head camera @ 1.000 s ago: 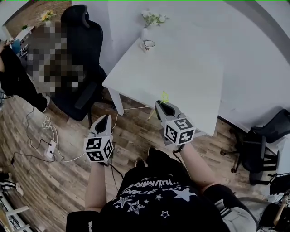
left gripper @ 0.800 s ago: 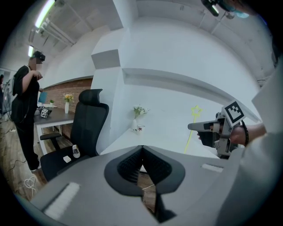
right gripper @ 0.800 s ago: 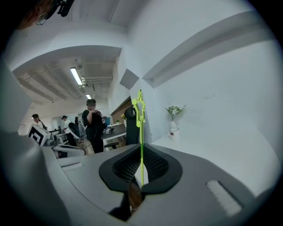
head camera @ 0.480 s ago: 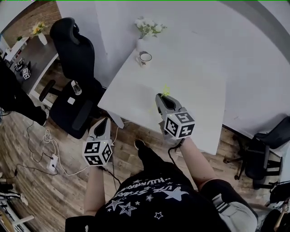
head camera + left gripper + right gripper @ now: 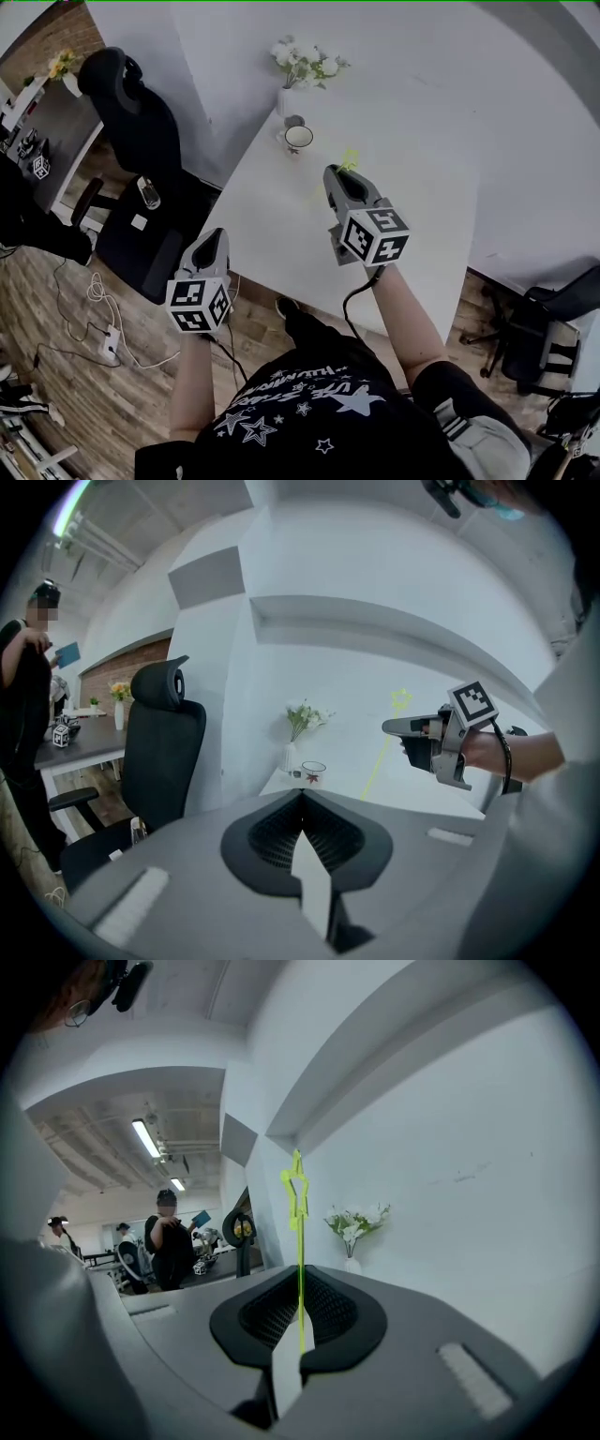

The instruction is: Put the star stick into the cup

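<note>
- Far left, beyond the tabletop, a black office chair (image 5: 141, 141) stands on the wooden floor (image 5: 66, 375), with white cables (image 5: 98, 291) trailing beside it; a person in dark clothes (image 5: 23, 714) stands further back by a desk
- The left gripper (image 5: 217, 236) hangs just beside the tabletop's left edge, more over the floor than the table (image 5: 441, 159); in the left gripper view its jaws are clenched together on nothing (image 5: 303, 797)
- At the tabletop's far left corner a white vase of pale flowers (image 5: 298, 70) stands against the wall
- The cup (image 5: 298, 137) sits just in front of the vase at that same corner, upright, with a small reddish leaf mark on its side (image 5: 313, 772)
- The right gripper (image 5: 336, 174) is held over the middle of the tabletop, nearer the person than the cup, its marker cube facing up
- Its jaws are closed on the star stick (image 5: 300, 1241), a thin yellow-green rod that rises from between the pads with the star at the top
- From the left gripper's side the star stick (image 5: 384, 752) leans a little, star end uppermost, its lower end dropping below the jaws, and it is well apart from the cup
- Past the tabletop's right edge a second dark chair (image 5: 539, 328) stands on the floor
</note>
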Demonstrator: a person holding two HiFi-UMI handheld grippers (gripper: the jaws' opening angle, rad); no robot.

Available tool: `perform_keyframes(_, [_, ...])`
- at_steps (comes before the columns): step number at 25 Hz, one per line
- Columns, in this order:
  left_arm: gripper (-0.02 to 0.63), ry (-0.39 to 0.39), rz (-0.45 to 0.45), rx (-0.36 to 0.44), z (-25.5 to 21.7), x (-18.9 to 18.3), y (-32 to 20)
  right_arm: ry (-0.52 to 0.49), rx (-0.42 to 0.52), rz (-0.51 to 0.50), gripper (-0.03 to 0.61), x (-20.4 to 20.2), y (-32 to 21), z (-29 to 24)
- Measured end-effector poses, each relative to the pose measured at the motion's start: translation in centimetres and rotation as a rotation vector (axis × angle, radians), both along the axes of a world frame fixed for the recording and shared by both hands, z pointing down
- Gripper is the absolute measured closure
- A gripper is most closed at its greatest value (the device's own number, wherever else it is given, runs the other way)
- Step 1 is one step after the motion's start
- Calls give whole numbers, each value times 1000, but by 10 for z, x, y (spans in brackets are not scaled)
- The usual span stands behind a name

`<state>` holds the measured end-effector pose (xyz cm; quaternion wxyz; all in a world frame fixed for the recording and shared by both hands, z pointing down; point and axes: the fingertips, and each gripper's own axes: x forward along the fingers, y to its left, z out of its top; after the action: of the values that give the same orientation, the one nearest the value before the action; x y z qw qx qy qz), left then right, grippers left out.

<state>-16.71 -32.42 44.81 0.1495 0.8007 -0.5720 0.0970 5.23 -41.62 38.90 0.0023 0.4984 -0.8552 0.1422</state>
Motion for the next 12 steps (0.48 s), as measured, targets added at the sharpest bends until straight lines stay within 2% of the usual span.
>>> perform_keyframes(12, [611, -25, 6, 1, -12, 11, -101, -29, 83, 13, 546, 7, -110, -21])
